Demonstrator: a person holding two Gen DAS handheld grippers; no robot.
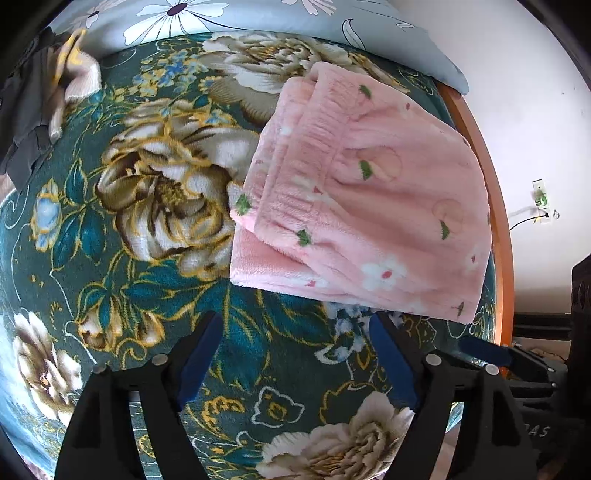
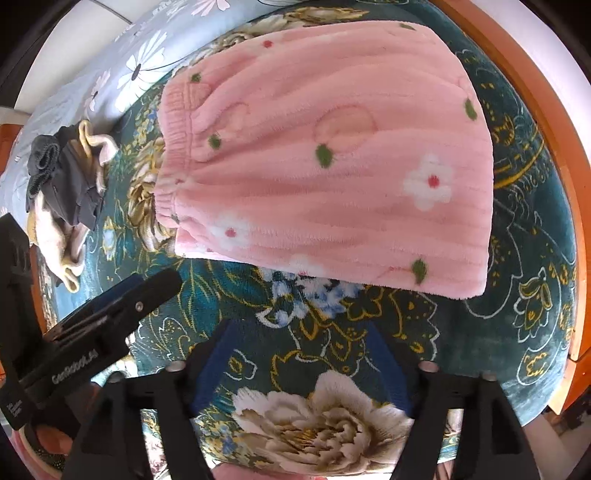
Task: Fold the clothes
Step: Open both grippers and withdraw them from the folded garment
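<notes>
A pink fleece garment [image 1: 362, 206] with a flower and leaf print lies folded into a compact rectangle on the green floral bedspread [image 1: 147, 206]; its ribbed waistband faces left. It also shows in the right wrist view [image 2: 332, 158]. My left gripper [image 1: 295, 336] is open and empty, hovering just short of the garment's near edge. My right gripper [image 2: 303, 339] is open and empty, also just short of that edge. The left gripper [image 2: 122, 295] shows from the side in the right wrist view.
A heap of grey and cream clothes [image 2: 62, 192] lies at the bed's far left, also in the left wrist view [image 1: 44, 96]. A pale blue flowered pillow [image 1: 258, 18] lies at the head. The orange wooden bed frame [image 2: 535, 92] runs along the right side.
</notes>
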